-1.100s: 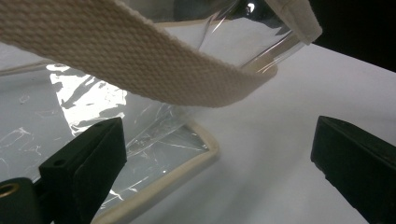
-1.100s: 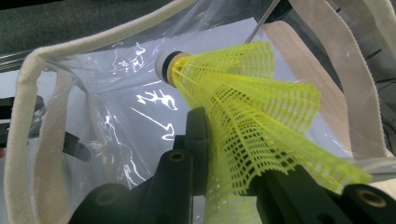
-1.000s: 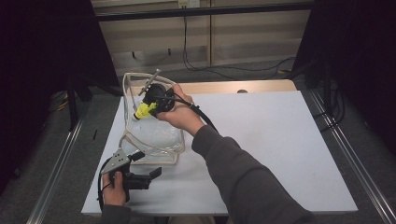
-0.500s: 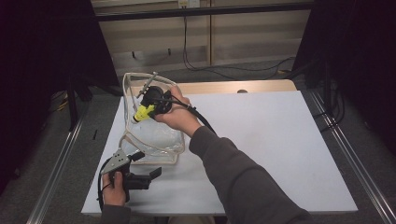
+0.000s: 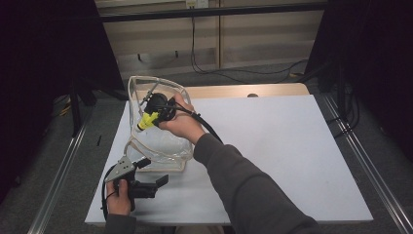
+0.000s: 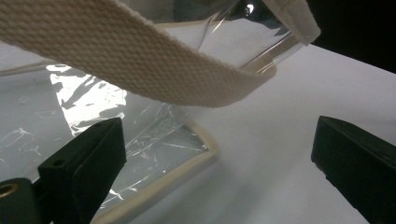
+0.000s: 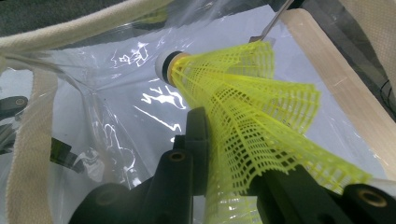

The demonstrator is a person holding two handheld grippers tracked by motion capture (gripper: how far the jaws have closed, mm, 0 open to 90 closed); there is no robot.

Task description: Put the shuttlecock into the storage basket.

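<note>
Clear bag (image 5: 160, 146) walls and strap (image 6: 140, 70) surround the clamped shuttlecock (image 7: 243, 107).

Left gripper (image 6: 212, 154) open beside the clear bag

Its two black jaws stand wide apart with nothing between them. A cream woven strap (image 6: 140, 60) arcs across the top, above the clear plastic bag (image 6: 93, 121), whose cream-edged corner lies on the white table (image 6: 280, 116) near one jaw.
</note>
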